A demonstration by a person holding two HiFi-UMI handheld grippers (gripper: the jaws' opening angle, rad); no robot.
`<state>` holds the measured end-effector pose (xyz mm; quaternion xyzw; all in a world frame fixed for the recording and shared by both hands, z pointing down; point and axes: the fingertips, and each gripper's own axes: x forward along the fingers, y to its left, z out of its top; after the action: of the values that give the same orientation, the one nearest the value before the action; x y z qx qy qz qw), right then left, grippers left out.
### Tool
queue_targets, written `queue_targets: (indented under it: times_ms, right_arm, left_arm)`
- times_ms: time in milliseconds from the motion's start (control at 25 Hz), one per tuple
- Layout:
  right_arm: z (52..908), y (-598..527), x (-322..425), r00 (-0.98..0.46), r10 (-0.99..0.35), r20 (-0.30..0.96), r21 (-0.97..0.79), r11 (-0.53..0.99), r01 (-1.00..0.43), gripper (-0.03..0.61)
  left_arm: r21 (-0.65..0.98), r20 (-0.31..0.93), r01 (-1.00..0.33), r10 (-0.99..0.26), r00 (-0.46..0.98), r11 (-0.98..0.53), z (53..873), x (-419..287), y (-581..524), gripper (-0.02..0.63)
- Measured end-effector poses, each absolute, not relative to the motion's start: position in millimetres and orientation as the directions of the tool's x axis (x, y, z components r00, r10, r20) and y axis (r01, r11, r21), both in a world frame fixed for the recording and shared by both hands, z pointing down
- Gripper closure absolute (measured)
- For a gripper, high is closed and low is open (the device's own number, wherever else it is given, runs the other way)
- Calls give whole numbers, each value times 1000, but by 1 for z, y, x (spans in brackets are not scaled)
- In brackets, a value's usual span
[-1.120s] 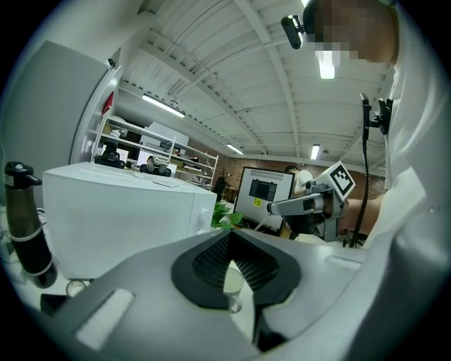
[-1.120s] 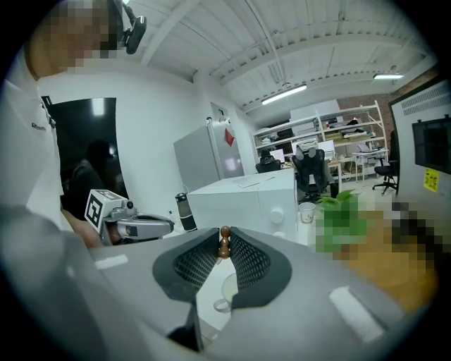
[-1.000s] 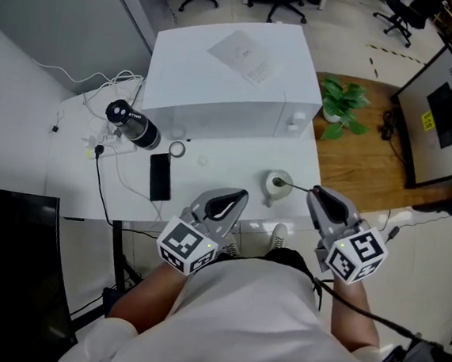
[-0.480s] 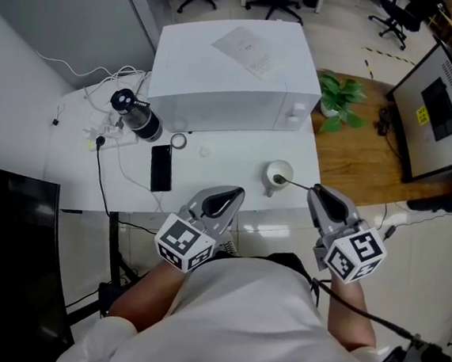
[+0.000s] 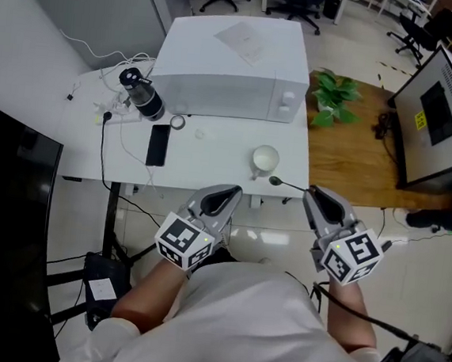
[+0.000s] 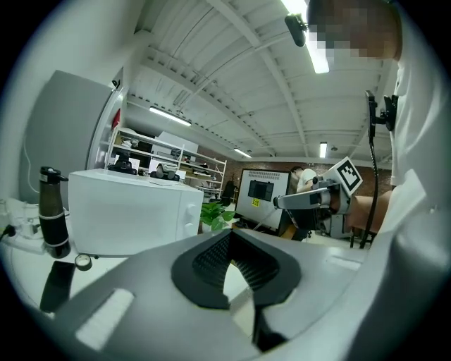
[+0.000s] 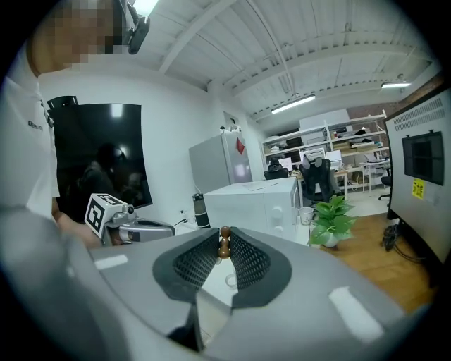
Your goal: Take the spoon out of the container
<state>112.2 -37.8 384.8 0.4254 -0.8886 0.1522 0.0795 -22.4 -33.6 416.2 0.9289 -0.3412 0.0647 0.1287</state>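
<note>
A white cup (image 5: 265,159) stands near the right front of the white table (image 5: 212,163). The thin dark spoon (image 5: 287,185) hangs level in the air just beyond the table's front edge, outside the cup, bowl end pointing left. My right gripper (image 5: 313,194) is shut on the handle's end; in the right gripper view the brown handle tip (image 7: 225,242) sticks up between the pads. My left gripper (image 5: 229,193) hovers in front of the table edge, shut, with nothing in it. The left gripper view shows its pads (image 6: 213,255) meeting at the tip.
A white microwave (image 5: 233,65) fills the back of the table. Left of the cup lie a black phone (image 5: 157,144), a tape roll (image 5: 178,121), a black bottle (image 5: 141,96) and cables. A plant (image 5: 329,99) sits on the wooden desk (image 5: 356,153) to the right.
The spoon's bowl sat in the cup before; now it is out and nearer me, still in my right gripper. The table looks farther off. The left gripper stays shut.
</note>
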Motion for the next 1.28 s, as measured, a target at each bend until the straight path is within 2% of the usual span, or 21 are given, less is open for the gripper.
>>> queue_targets:
  times_ms: [360, 760, 1280]
  right_arm:
    - [394, 22, 152, -678, -685, 266, -227, 639, -735, 525]
    - [399, 66, 164, -714, -645, 273, -229, 677, -699, 525]
    - [391, 86, 138, -658, -700, 277, -249, 609, -753, 525]
  left_arm:
    - [168, 220, -712, -678, 702, -682, 418, 11, 26, 611]
    - [159, 235, -750, -714, 660, -642, 420, 14, 78, 610]
    - [193, 234, -675, -635, 737, -712, 411, -3, 91, 609]
